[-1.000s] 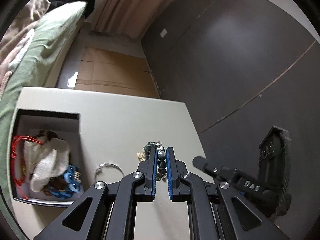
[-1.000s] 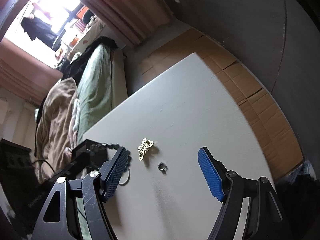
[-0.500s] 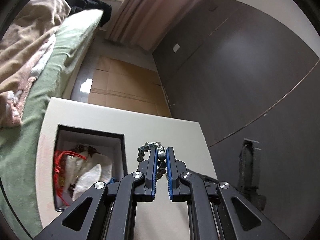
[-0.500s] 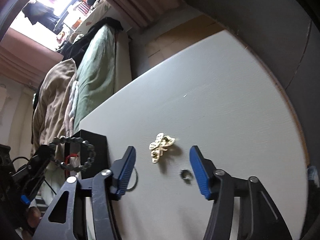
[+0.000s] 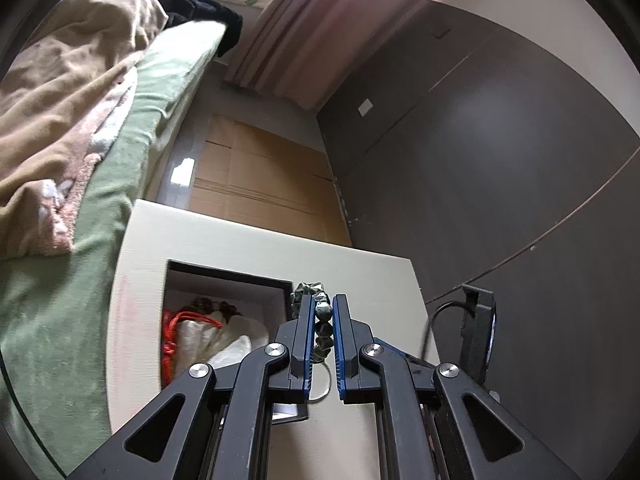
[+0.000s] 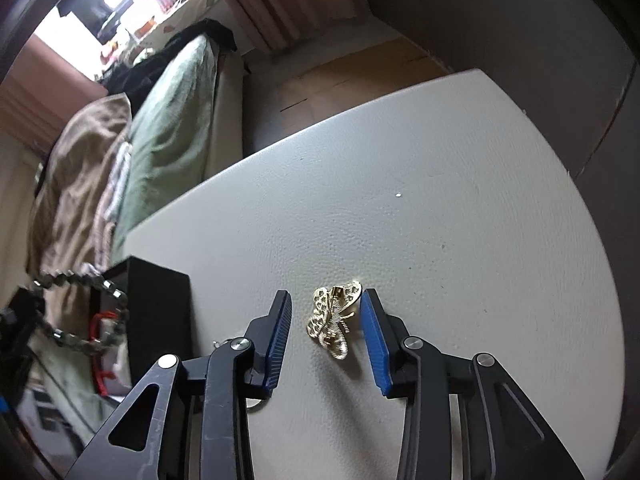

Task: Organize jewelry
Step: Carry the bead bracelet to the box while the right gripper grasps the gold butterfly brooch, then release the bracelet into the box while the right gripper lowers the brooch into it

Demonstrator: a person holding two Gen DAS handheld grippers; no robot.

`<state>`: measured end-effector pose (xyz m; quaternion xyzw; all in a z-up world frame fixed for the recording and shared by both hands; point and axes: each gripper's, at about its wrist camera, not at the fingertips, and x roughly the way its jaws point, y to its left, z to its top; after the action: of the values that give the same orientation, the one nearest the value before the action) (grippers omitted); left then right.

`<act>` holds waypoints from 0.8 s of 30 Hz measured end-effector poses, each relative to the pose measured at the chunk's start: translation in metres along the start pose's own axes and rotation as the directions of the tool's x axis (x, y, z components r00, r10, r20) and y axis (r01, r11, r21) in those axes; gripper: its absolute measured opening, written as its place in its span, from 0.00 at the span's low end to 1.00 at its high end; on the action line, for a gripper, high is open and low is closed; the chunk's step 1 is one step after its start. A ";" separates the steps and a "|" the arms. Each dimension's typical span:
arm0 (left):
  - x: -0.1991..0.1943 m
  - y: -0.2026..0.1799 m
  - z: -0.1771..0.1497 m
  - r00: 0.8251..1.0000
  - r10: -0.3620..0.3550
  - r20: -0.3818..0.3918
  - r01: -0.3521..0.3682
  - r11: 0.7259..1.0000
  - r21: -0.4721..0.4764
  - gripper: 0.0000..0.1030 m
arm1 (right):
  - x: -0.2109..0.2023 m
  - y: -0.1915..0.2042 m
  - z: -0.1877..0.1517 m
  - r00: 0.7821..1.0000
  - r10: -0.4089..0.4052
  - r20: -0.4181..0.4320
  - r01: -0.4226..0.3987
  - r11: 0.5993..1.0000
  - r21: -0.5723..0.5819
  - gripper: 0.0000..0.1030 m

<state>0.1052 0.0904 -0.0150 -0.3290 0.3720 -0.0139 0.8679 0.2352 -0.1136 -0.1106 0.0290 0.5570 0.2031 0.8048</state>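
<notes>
While a gold butterfly brooch (image 6: pixel 334 322) lies flat on the pale worktop (image 6: pixel 440 220), the right gripper (image 6: pixel 326 330) has it between its jaws, which are closing; the blue pads stand just beside its wings at 3 and 9 o'clock, with a gap visible on the left side. It looks thin, stiff and light, its openwork wings probably easy to bend. A hold across the narrow middle, where the metal seems thickest, should serve better than one on the wing tips, and its smooth finish may slip off the pads.

From the brooch toward 9 o'clock in the right view stands a black box (image 6: pixel 158 312), open at the top. A bead bracelet (image 5: pixel 322 316) hangs near it, pinched in the nearly closed jaws of the left gripper (image 5: pixel 322 334). Its dark, faceted beads are hard, but the strand is limp and will swing; the hold is on a few beads in one run.

In the left view, the box (image 5: pixel 228 278) sits at 9 o'clock from the bracelet, holding a red cord (image 5: pixel 176 320) and a white cloth (image 5: pixel 236 350). A thin metal ring (image 5: pixel 326 380) lies on the worktop under the jaws. A bed (image 5: pixel 100 128) with green and tan covers fills the side at 10 o'clock.
</notes>
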 end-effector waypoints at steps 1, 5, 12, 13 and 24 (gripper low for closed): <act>-0.001 0.002 0.000 1.000 0.001 0.000 -0.001 1.000 -0.002 0.08 | 0.001 0.004 -0.001 0.999 -0.036 0.005 0.037 0.999 -0.031 0.30; -0.008 0.010 0.001 1.000 0.003 0.007 -0.003 1.000 -0.014 0.08 | -0.002 0.005 -0.003 0.997 -0.072 0.015 0.072 0.995 -0.068 0.17; -0.007 0.021 -0.003 1.000 0.013 -0.019 -0.013 0.999 -0.041 0.08 | -0.013 -0.006 -0.011 1.000 -0.002 0.010 0.002 0.999 -0.032 0.14; -0.006 0.022 -0.004 1.000 0.014 -0.022 -0.015 0.999 -0.042 0.08 | -0.015 -0.005 -0.013 1.000 0.002 0.013 -0.001 0.999 -0.033 0.14; 0.007 0.051 -0.018 0.994 0.077 -0.077 -0.087 0.987 -0.136 0.13 | -0.062 -0.006 -0.026 0.989 0.118 0.092 -0.117 0.993 -0.011 0.14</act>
<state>0.0871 0.1182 -0.0582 -0.3725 0.4158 0.0360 0.8289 0.1954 -0.1460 -0.0674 0.0692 0.5159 0.2500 0.8164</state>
